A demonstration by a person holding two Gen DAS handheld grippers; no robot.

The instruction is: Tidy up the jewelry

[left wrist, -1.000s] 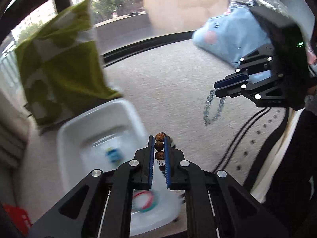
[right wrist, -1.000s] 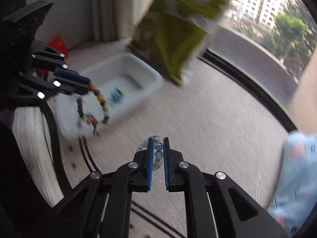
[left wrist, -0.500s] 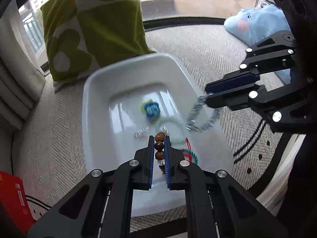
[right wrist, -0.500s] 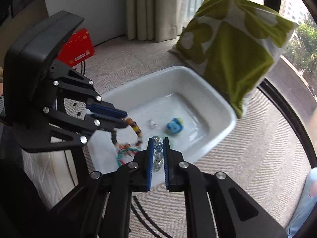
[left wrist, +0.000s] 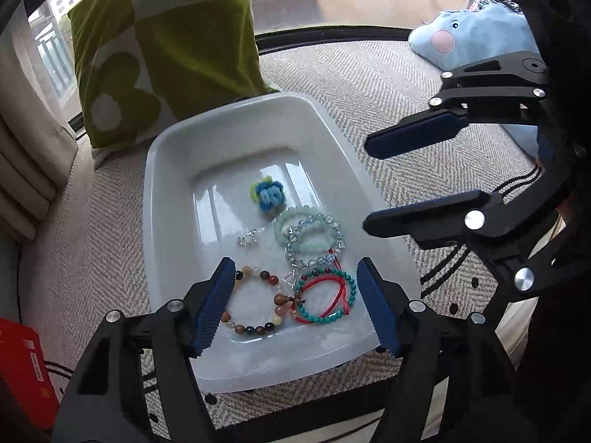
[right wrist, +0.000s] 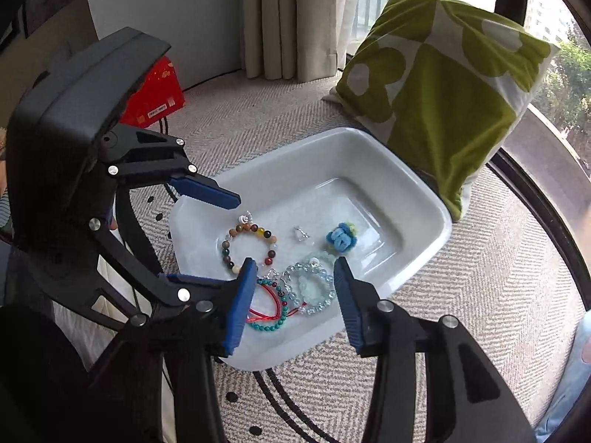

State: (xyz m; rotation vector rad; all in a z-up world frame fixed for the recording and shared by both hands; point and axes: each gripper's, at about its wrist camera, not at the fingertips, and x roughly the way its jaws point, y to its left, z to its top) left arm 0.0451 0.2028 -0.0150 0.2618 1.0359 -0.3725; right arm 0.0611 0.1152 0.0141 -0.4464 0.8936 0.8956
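A white rectangular dish [left wrist: 166, 199] [right wrist: 417, 181] holds several bracelets. A brown multicolour bead bracelet [left wrist: 251, 302] [right wrist: 248, 245] lies at its near end beside a turquoise and red cord bracelet [left wrist: 325, 301] [right wrist: 271, 313]. A clear crystal bracelet [left wrist: 314, 238] [right wrist: 308, 288] lies over a pale green one. A blue-green knot charm [left wrist: 269, 193] [right wrist: 341, 238] lies mid-dish. My left gripper [left wrist: 295, 302] [right wrist: 201, 234] is open and empty above the brown bracelet. My right gripper [right wrist: 295, 297] [left wrist: 369, 181] is open and empty above the crystal bracelet.
A green and white cushion [left wrist: 162, 48] [right wrist: 443, 85] leans behind the dish. A blue plush toy [left wrist: 472, 40] lies at the far right. A red box [right wrist: 155, 96] [left wrist: 22, 376] sits at the left. Curtains [right wrist: 295, 18] hang behind. The dish rests on a herringbone mat [left wrist: 388, 85].
Both grippers have opened and let go. The brown bead bracelet and the crystal bracelet now lie in the dish. Both grippers have moved over the dish.
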